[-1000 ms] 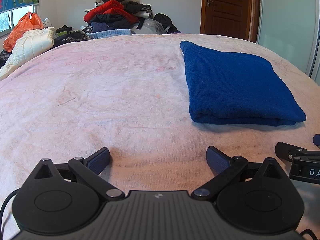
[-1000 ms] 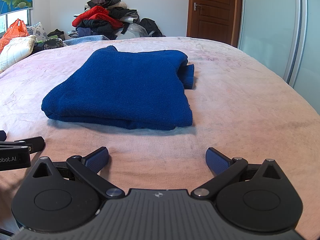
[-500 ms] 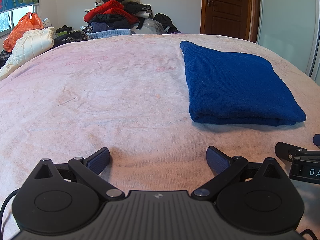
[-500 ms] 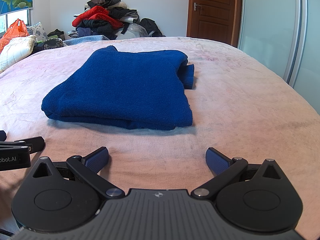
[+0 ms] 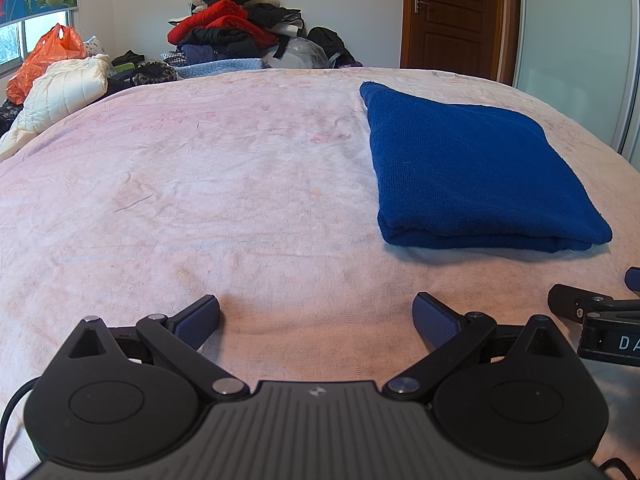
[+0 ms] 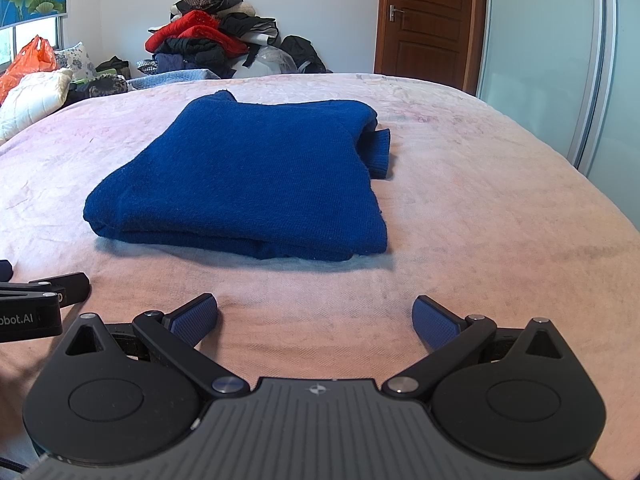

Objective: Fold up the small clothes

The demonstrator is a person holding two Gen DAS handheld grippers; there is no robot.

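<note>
While spread across the wide pink bedsheet (image 6: 460, 184), with bare room left and right, lies folded into a thick rectangle: dark blue knitted sweater (image 6: 256, 176), fold looking done save a ribbed cuff (image 6: 380, 154) poking out at the far right corner. Just short of its near edge, resting low on the sheet, both empty with jaws spread wide: left gripper (image 5: 316, 316) and right gripper (image 6: 314, 316).
</note>
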